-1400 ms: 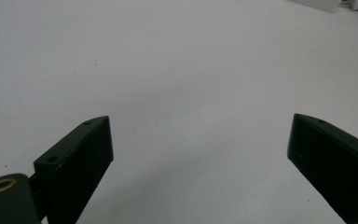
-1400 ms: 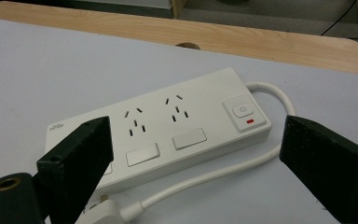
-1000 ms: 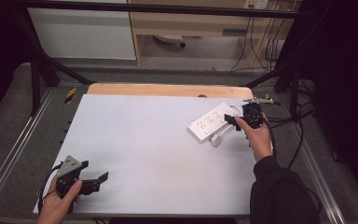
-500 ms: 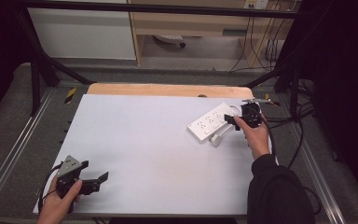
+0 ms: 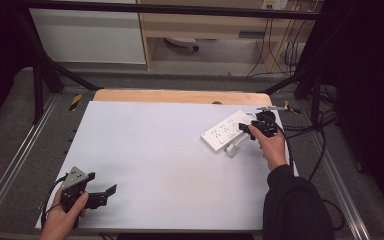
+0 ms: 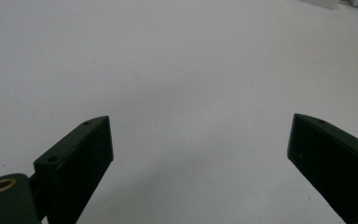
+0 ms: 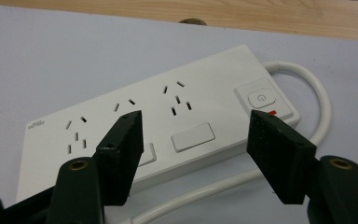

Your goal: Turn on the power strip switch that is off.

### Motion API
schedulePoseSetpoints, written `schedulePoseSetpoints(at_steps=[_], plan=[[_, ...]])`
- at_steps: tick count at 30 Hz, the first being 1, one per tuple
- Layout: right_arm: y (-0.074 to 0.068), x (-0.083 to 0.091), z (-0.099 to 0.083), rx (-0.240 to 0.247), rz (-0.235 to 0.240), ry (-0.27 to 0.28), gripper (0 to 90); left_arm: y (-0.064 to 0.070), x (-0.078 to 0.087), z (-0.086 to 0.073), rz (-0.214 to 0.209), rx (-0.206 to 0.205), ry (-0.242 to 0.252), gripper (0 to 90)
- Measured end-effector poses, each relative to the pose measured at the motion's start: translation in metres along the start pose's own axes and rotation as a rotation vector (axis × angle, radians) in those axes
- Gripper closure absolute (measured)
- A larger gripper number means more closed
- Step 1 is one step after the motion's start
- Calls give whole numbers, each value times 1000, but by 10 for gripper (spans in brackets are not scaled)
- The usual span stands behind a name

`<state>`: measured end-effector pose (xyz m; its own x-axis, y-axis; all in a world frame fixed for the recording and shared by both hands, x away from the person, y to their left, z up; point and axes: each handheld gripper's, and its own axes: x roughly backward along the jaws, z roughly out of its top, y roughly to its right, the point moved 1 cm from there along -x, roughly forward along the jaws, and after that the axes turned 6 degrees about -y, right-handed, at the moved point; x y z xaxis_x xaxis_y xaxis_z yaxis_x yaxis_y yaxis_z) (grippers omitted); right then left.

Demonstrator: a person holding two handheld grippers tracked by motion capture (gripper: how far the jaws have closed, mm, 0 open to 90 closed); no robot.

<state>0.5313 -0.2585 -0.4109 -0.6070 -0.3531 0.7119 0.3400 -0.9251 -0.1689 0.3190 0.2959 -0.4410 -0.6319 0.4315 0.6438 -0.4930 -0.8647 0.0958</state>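
Little has shifted since a second ago: the right gripper stays at the near edge of the white power strip, and the left gripper is still parked at the near left corner of the table, with the strip in the same place as before.

From the high view the power strip lies at an angle on the far right part of the white table top, its long side running from near-left to far-right. Its white cable loops round the far end and comes back along the near side, ending in a plug that rests on the table just beside the strip. The person's right hand holds the gripper over that near side.

In the right gripper view the 2 black jaws stand wide apart with nothing between them, hovering just above the strip. The left jaw sits in front of a flat cover plate on the strip's near row, the right jaw in front of the end that carries the power button and a small red mark. The cable curves past that end and runs under the jaws.

In the left gripper view the jaws are spread wide over bare white table surface, gripping nothing. The left hand rests at the table's near edge
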Motion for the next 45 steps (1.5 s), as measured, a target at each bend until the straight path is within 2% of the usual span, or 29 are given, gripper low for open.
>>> schedulePoseSetpoints(at_steps=[4, 8, 11, 23, 36, 45], plan=[[-1, -3, -1, -1, 8, -1, 426, 0, 0, 0, 3, -1, -2, 68], [-1, -5, -1, -6, 14, 12, 520, 0, -1, 0, 3, -2, -5, 68], [-2, -6, -2, -4, 37, 16, 563, 0, -1, 0, 1, -2, -5, 68], [-10, -14, -4, 6, 76, 25, 752, 0, -1, -1, 1, -1, -6, 68], [-15, -19, -10, 19, 90, 41, 863, 0, -1, 0, -1, -4, -6, 68], [-15, -18, -15, 25, 93, 42, 900, 1, -1, 0, 0, -8, -10, 68]])
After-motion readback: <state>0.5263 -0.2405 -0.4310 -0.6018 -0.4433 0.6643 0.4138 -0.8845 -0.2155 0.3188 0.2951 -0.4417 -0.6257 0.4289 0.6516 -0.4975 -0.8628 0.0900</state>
